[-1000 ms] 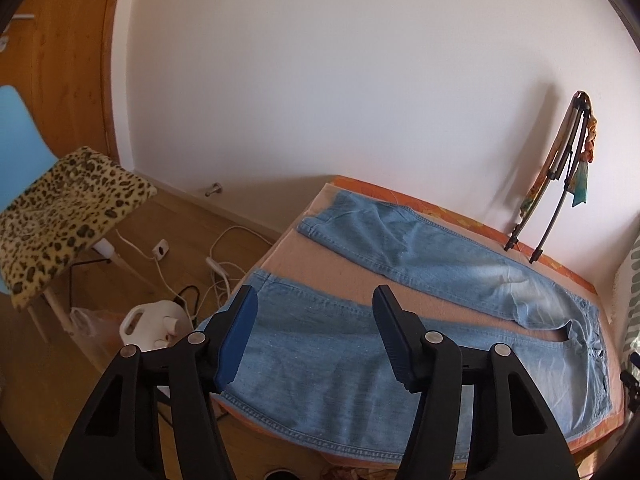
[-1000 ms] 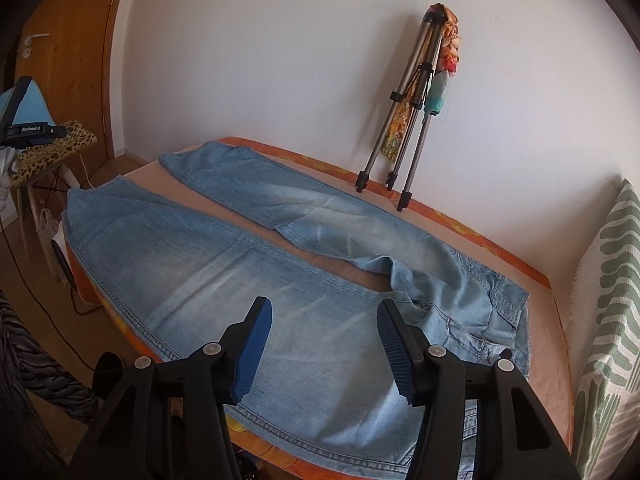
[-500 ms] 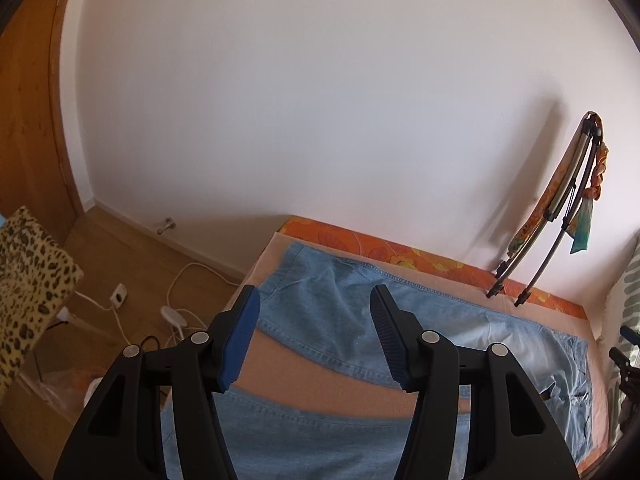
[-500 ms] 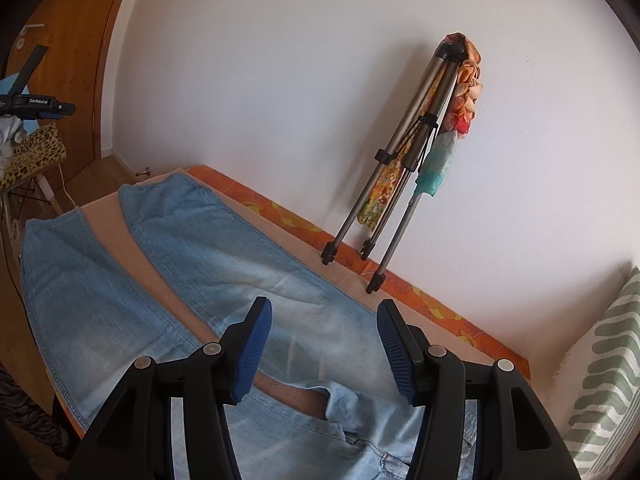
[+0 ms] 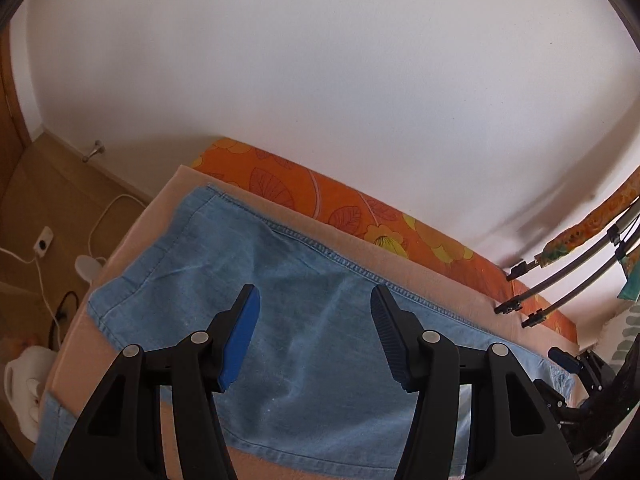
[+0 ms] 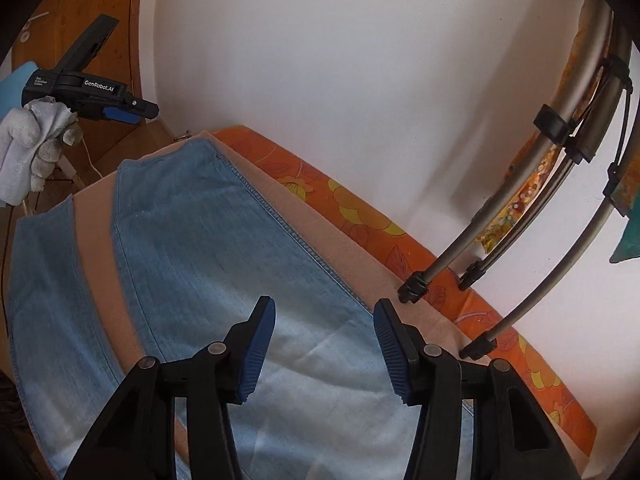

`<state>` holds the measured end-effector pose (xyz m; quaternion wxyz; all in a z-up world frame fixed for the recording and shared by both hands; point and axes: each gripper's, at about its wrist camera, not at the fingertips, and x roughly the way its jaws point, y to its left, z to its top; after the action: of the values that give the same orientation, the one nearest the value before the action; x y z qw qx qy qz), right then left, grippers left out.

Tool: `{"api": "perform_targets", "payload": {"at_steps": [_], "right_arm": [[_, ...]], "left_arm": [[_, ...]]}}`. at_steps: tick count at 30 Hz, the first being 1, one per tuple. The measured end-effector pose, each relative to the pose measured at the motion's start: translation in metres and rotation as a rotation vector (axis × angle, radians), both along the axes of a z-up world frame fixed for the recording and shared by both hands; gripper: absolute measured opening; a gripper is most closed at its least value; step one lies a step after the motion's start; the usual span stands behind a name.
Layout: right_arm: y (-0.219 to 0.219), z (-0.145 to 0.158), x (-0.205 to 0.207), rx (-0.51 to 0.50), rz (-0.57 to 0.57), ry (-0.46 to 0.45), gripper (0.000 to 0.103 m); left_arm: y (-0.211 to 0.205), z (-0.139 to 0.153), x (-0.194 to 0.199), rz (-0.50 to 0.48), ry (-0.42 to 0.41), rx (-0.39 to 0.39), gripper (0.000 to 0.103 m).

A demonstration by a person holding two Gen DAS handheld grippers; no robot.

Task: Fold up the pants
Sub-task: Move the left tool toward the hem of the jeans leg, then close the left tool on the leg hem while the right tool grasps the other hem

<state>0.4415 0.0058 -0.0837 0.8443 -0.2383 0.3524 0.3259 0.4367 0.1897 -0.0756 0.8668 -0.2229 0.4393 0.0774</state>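
Light blue jeans lie flat on the bed, legs spread apart. My left gripper (image 5: 315, 294) hovers open over the far leg (image 5: 200, 264) near its hem, with nothing between its blue pads. A strip of the near leg (image 5: 52, 432) shows at the lower left. My right gripper (image 6: 325, 306) hangs above the same far leg (image 6: 208, 240) further along, near its outer seam. Its jaws are closing, with no cloth between them. The near leg (image 6: 48, 280) lies to its left. In the right wrist view a gloved hand (image 6: 28, 148) holds the left gripper (image 6: 136, 114).
A peach sheet (image 5: 440, 280) and an orange floral cover (image 5: 340, 208) run along the white wall. Tripod legs (image 6: 472, 248) stand on the cover just right of my right gripper. Cables, a socket (image 5: 44, 240) and a white jug (image 5: 24, 376) are on the floor.
Both grippers have travelled from over the near leg across the bed to the far leg by the wall and tipped downward. The right jaws have narrowed a little.
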Motion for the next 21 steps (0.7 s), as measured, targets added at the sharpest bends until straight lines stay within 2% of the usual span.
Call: {"api": "perform_targets", "payload": {"at_steps": [5, 7, 10, 12, 16, 19, 21], "right_arm": [[0.052, -0.045, 0.037, -0.053, 0.079, 0.050, 0.046], [0.067, -0.057, 0.051, -0.067, 0.100, 0.060, 0.046], [0.078, -0.073, 0.070, -0.071, 0.106, 0.080, 0.046], [0.081, -0.079, 0.077, -0.071, 0.108, 0.090, 0.046], [0.083, -0.090, 0.088, -0.065, 0.113, 0.105, 0.045], [0.081, -0.094, 0.091, -0.064, 0.120, 0.112, 0.045], [0.081, -0.096, 0.093, -0.068, 0.123, 0.114, 0.045]], "left_arm": [[0.008, -0.043, 0.048, 0.048, 0.116, -0.054, 0.059], [0.011, -0.053, 0.061, 0.072, 0.138, -0.078, 0.059], [0.011, -0.062, 0.078, 0.094, 0.155, -0.100, 0.059], [0.009, -0.067, 0.090, 0.095, 0.163, -0.091, 0.069], [0.017, -0.087, 0.104, 0.151, 0.221, -0.138, 0.069], [0.023, -0.093, 0.106, 0.205, 0.204, -0.149, 0.069], [0.024, -0.091, 0.103, 0.219, 0.181, -0.131, 0.063]]}}
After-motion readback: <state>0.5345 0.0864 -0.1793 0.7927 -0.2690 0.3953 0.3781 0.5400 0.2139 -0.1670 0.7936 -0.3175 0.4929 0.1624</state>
